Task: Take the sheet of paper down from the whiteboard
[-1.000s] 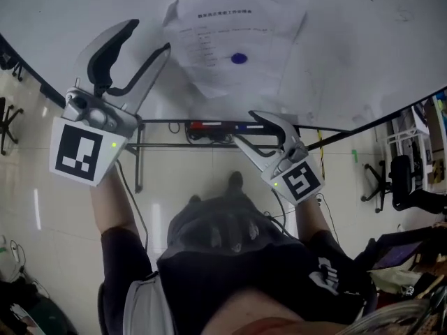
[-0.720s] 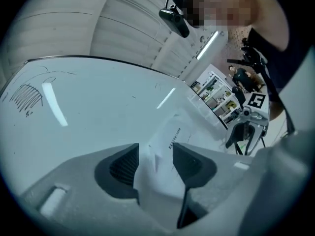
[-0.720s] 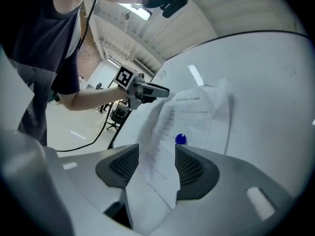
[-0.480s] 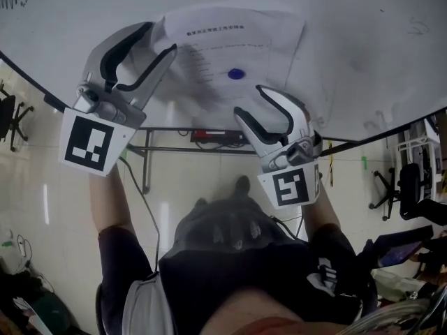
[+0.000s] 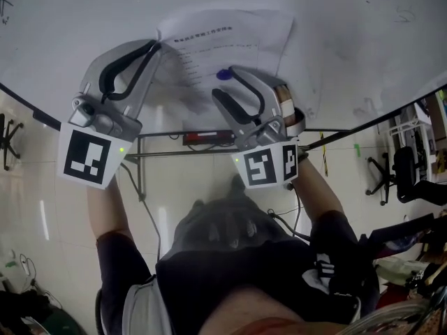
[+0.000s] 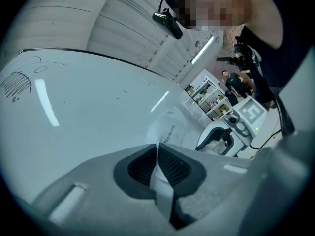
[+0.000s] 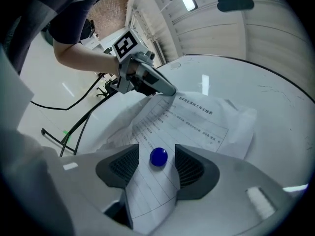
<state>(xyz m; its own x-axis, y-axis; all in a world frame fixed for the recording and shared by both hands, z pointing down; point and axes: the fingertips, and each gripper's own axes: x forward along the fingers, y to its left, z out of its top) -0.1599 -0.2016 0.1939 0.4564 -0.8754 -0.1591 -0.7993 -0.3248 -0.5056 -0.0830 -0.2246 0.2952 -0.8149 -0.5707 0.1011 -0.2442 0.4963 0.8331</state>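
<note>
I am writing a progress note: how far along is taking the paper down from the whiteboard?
Done: nothing is off yet; the sheet of paper hangs on the whiteboard under a blue magnet. In hand: the fingers of the left gripper are closing on the sheet's edge, and the right gripper stands open around the magnet. Left: grip the magnet, pull it off, take the sheet down.

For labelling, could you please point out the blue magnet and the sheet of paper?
blue magnet [image 7: 158,157], right gripper view, its domed top.
sheet of paper [image 7: 197,119], right gripper view, its printed middle.
</note>
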